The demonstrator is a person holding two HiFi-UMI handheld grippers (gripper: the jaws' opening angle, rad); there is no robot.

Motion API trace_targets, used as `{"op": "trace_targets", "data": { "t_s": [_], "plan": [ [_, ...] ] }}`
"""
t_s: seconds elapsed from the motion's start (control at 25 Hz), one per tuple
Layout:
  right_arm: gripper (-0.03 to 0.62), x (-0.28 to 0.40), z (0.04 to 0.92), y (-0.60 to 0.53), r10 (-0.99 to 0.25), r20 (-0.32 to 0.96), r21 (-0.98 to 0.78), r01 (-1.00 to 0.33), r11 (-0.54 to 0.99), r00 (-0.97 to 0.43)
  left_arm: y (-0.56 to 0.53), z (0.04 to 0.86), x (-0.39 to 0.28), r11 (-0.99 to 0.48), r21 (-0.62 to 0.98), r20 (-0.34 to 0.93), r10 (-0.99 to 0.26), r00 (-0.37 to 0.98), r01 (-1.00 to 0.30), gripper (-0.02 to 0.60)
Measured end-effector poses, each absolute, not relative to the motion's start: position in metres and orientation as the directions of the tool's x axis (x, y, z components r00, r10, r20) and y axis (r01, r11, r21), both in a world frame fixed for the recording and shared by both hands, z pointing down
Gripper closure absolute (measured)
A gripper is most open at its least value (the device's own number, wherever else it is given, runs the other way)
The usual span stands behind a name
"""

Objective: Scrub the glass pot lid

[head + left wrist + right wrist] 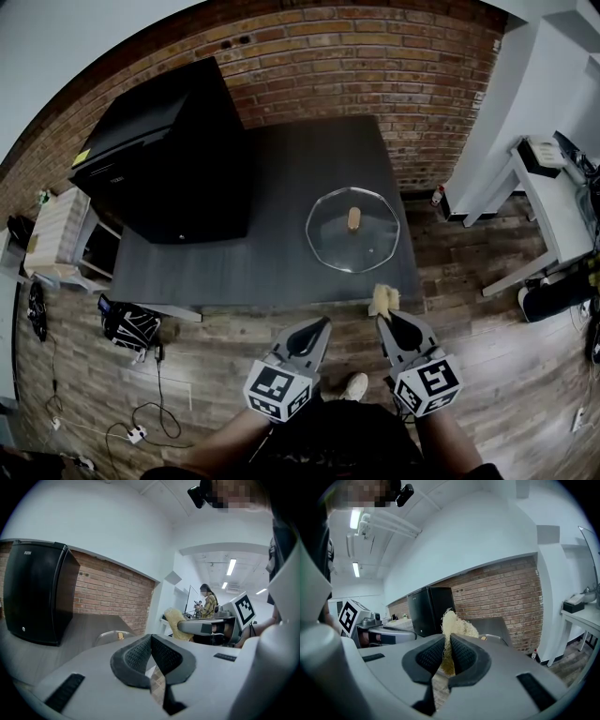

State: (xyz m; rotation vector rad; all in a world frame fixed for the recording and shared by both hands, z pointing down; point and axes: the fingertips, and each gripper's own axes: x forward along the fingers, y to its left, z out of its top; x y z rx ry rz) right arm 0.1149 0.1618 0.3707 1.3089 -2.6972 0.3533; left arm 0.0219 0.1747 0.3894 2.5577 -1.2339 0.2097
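Two grippers hang at the near edge of the dark table (281,187), and only one of them carries anything: our right gripper (384,321) is clamped on a pale, fibrous scrubber (383,300), whose tuft stands up from between the pads in the right gripper view (454,625). Our left gripper (323,325) has its jaws pressed together with nothing between them. The glass pot lid (352,248) lies flat on the table, knob (353,218) uppermost, straight ahead of the scrubber and a little toward our left. The scrubber is near the lid's closest rim but apart from it, not yet touching glass. We judge the right gripper the nearer of the two, so the coming move looks like a short reach forward and down onto the dome, and the empty left gripper could steady the rim or knob. The lid is round, so it has no long axis to line up with, though the knob looks oblong and seems to run away from us. Nothing rests on the lid or under it that we can see. A black cabinet (169,150) stands well to the left against the brick wall (375,66), shut, its contents hidden.
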Motion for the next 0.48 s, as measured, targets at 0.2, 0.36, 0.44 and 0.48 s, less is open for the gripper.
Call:
{"op": "trace_targets", "data": {
  "t_s": [0.2,0.36,0.44,0.48],
  "plan": [
    [0.553,0.1152,0.3725,0.1612,-0.754,0.206,-0.162,-0.781,0.602,-0.624,0.1746,0.3895,0.0240,-0.594,0.197,0.258,-0.736,0.626,-0.780,0.551],
    [0.553,0.1159,0.3731,0.1612,-0.754,0.207,-0.163,-0.782,0.602,-0.624,0.1747,0.3893,0.0259,-0.599,0.193,0.260,-0.733,0.629,-0.777,0.551],
    [0.553,0.1164,0.3728,0.1608,-0.752,0.209,-0.162,-0.780,0.604,-0.625,0.1741,0.3887,0.0268,-0.599,0.191,0.260,-0.733,0.628,-0.778,0.551],
    [0.553,0.1165,0.3728,0.1605,-0.751,0.208,-0.162,-0.779,0.606,-0.627,0.1737,0.3882,0.0271,-0.598,0.190,0.259,-0.734,0.628,-0.778,0.551]
  ]
}}
